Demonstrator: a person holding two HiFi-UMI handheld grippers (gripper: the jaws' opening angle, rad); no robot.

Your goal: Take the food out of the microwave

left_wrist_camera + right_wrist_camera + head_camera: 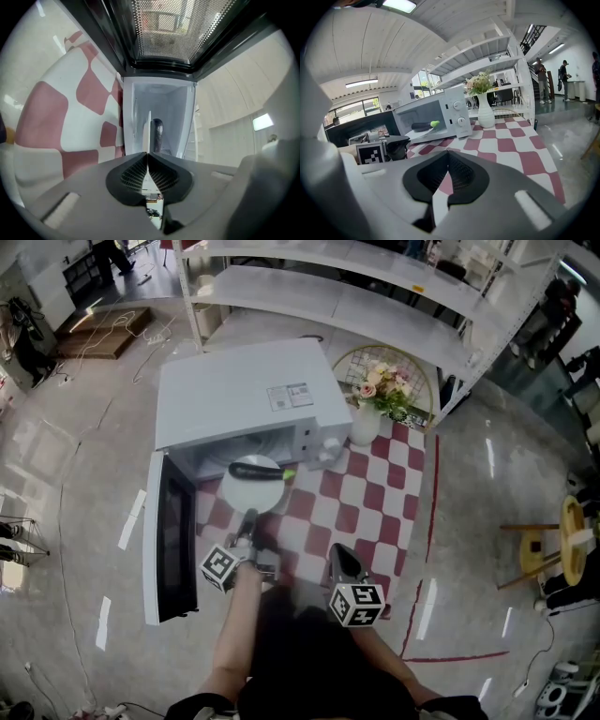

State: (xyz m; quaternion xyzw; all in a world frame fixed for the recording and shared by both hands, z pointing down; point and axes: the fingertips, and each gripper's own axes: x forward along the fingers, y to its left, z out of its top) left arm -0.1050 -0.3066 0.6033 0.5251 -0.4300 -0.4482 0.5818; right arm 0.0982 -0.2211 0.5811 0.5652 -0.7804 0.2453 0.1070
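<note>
My left gripper [247, 518] is shut tight on the near rim of the white plate [246, 495]. In the left gripper view, the two jaws of the left gripper [148, 154] are pressed together on the plate's thin edge [149, 131], which I see from the side. The eggplant [157, 133] is right behind that edge.

The eggplant [258, 472] is dark with a green tip, and it lies across the plate. The plate is at the open front of the white microwave [244, 395]. Its near part sticks out over the red and white checked cloth [375, 502]. The microwave door [172, 540] is swung wide open on my left side.

My right gripper [339, 551] is over the cloth, near the left one but not touching the plate. In the right gripper view, the jaws of the right gripper [447, 154] are closed together and there is nothing between them. That view also shows the eggplant [423, 125] in the open front of the microwave [440, 115], and the left gripper's marker cube [370, 152] low on the left.

A white vase [364, 423] with flowers [382, 385] stands on the cloth, just beside the microwave's right side.
</note>
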